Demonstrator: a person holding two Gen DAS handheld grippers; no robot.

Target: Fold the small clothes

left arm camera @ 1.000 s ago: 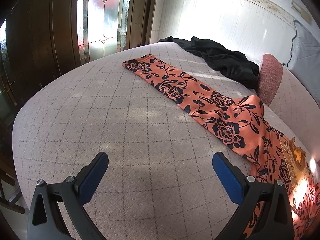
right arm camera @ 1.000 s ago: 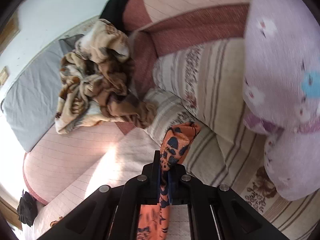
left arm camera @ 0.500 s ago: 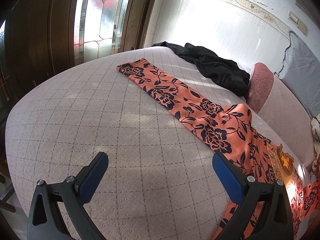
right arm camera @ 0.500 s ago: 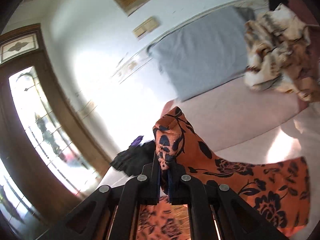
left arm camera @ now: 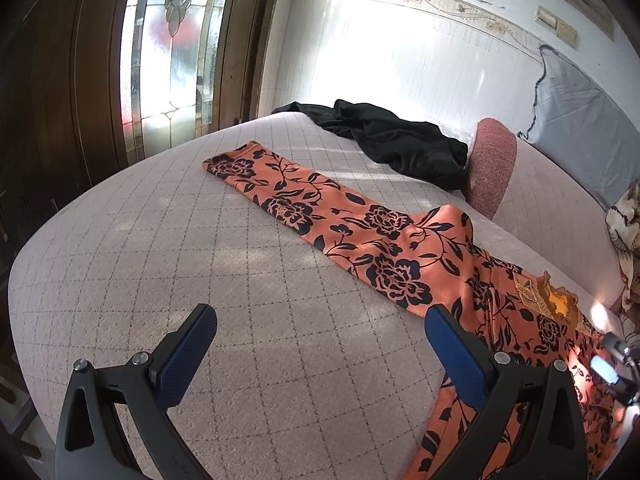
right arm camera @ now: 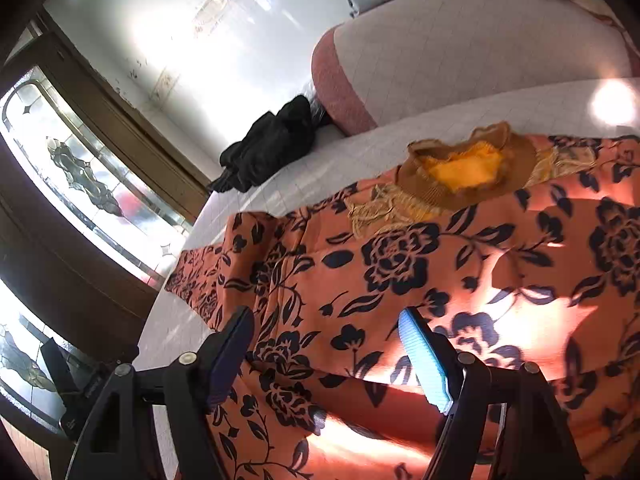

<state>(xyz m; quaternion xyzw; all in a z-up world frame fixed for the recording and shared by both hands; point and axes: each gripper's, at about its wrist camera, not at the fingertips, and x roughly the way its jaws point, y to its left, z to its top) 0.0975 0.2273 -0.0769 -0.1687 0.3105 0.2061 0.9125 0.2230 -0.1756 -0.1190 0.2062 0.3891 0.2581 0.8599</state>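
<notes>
The right tongs [right arm camera: 326,354] have just sprung apart, nothing pinched, hovering over the orange floral garment [right arm camera: 420,280] spread on the bed [left arm camera: 180,280]. The left tongs [left arm camera: 320,354] gape empty above bare quilt. I'd worry the bunched far sleeve gets folded in crooked. The black clothing [left arm camera: 396,144] beyond could snag.

I see a quilted bed cover [left arm camera: 168,264] in pale pink, stitched in a diamond grid. A black garment [left arm camera: 396,140] lies crumpled at its far edge, just beside a pink bolster [left arm camera: 490,168] — touching or not, I cannot tell. A grey pillow [left arm camera: 580,120] leans on the white wall [left arm camera: 380,48]. Leaded glass door [left arm camera: 168,52] at left — bright. A brown patterned blanket [left arm camera: 624,220] shows at the right edge.
</notes>
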